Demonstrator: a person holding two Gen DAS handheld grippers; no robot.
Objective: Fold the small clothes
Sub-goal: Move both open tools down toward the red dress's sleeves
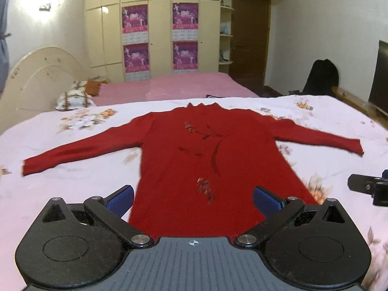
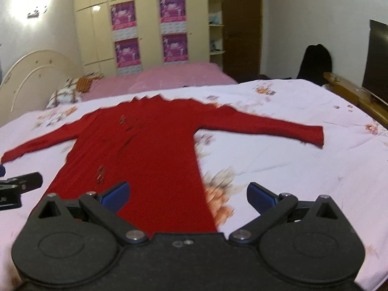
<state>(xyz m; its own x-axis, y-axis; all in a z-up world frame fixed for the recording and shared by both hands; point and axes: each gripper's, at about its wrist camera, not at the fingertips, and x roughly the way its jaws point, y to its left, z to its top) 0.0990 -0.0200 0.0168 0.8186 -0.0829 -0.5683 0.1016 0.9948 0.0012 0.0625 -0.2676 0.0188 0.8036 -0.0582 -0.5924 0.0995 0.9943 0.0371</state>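
**Red sweater laid flat, both grippers spread above its hem**

Left wrist view: the left gripper (image 1: 193, 197) has its blue fingers (image 1: 121, 200) spread wide, holding nothing, above the hem of a red sweater (image 1: 194, 157). The sweater lies face up on the floral bedsheet (image 1: 72, 181), sleeves stretched to both sides.

Right wrist view: the right gripper (image 2: 188, 195) is also spread and empty, over the sweater's right hem corner (image 2: 206, 220). The left gripper shows at the left edge.

A home bedroom: floral-sheeted bed (image 1: 72, 184), cream headboard (image 1: 36, 82), wardrobe (image 1: 155, 24) and pillow (image 1: 72, 99).
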